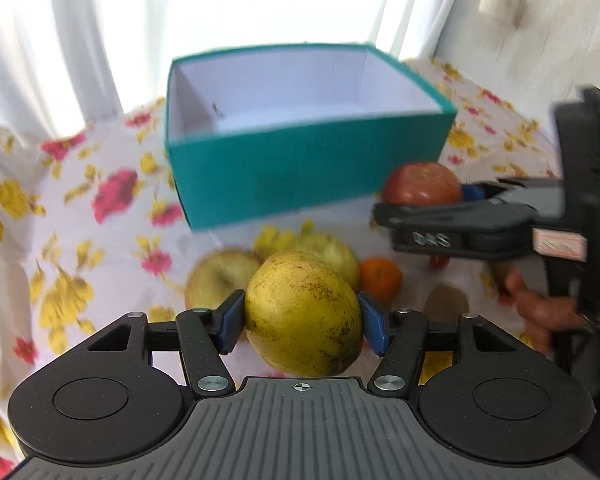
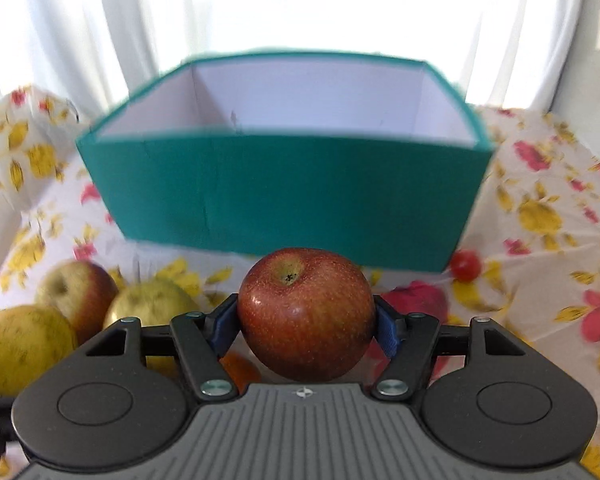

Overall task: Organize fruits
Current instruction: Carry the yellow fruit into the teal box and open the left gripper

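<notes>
While both of my grippers are loaded at once, the risk is mostly in the round fruit. My left gripper [image 1: 302,320] pinches a speckled yellow-green pear [image 1: 304,314] across its middle, the blue pads [image 1: 374,326] touching only small patches of curved skin; it hangs above the fruit pile, and a tilt or jolt could let it roll out and fall on the pieces below. My right gripper [image 2: 306,320] pinches a red apple [image 2: 306,314] the same way, blossom end up, just short of the teal box [image 2: 284,192]. Squeezing harder to be safe could bruise either one.

Both fruits must clear the near wall of the box, which looks like light card; I judge that clipping the rim could shove or tip it. The grippers are near each other, so moving together could make them collide. Dropped fruit might scatter the yellow-red apple [image 2: 78,294], the orange [image 1: 380,278] or the small red fruit [image 2: 465,265] across the flowered cloth [image 2: 548,216] on the surface.
</notes>
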Demonstrator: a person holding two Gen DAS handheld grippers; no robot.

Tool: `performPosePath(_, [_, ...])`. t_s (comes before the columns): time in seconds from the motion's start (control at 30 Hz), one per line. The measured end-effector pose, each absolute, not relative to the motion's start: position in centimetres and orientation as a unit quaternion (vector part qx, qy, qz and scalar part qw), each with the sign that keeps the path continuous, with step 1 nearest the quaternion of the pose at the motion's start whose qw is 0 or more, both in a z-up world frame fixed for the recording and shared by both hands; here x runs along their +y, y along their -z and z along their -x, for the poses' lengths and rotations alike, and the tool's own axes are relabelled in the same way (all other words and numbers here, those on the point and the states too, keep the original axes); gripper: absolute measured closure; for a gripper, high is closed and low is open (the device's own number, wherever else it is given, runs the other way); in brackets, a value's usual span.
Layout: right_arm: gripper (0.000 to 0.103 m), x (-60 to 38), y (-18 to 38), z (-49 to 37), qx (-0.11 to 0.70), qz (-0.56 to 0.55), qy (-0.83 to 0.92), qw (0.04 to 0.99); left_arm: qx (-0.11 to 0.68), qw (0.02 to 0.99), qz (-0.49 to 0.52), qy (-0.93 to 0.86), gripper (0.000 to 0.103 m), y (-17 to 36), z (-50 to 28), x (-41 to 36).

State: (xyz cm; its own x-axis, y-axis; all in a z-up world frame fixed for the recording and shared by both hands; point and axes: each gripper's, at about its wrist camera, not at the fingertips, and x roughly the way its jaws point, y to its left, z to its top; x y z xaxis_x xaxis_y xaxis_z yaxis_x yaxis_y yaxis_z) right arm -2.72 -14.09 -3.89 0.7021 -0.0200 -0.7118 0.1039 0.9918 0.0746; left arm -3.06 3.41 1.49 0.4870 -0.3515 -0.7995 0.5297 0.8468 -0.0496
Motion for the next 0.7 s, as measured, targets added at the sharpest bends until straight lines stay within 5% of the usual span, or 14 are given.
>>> performPosePath(0.7, [0.035,-17.9,-2.6,4.1,0.302,-0.088,0.081,0.946,0.381,0.901,-0.115,0.173,0.038,-4.3,-9.1,-3.4])
